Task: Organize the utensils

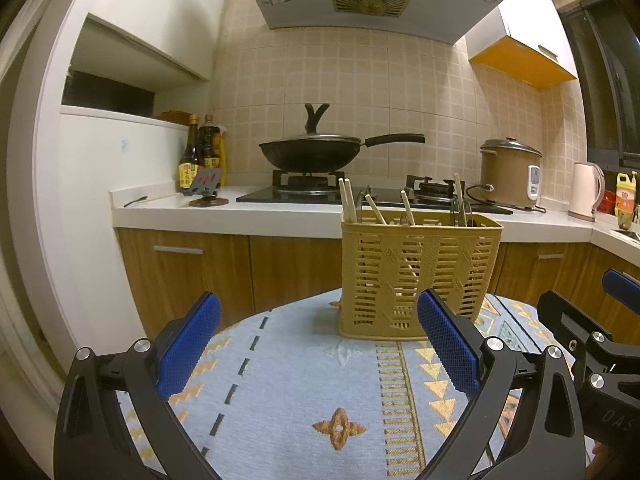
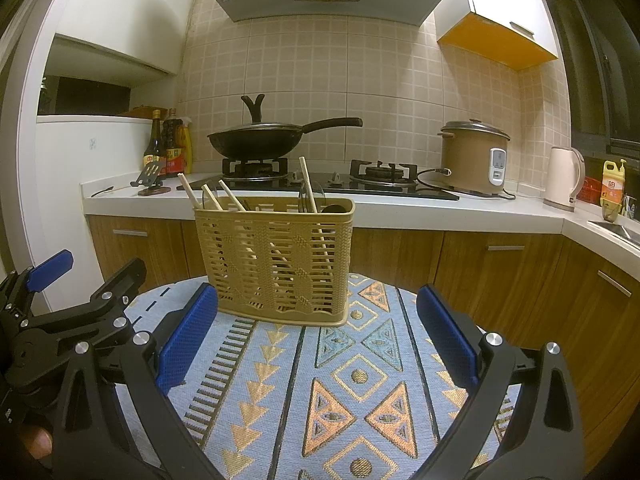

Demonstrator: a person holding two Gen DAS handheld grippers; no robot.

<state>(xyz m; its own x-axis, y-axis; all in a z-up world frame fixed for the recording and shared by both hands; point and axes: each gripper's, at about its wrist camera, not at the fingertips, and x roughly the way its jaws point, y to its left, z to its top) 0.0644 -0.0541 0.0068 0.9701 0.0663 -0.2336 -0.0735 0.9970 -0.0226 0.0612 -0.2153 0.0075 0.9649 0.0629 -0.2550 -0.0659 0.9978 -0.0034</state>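
Chopsticks (image 1: 347, 200) of pale wood and some dark utensils stand inside the tan perforated plastic basket (image 1: 416, 276), which sits upright near the far edge of the round table with the blue patterned cloth (image 1: 288, 392). Both grippers hover above the near part of this cloth, side by side. The left gripper (image 1: 318, 344) has its blue-padded jaws wide apart and empty; the basket is ahead of them, a little toward its right finger. The right gripper (image 2: 318, 340) also has its jaws wide apart and empty, with the basket ahead, nearer its left finger.
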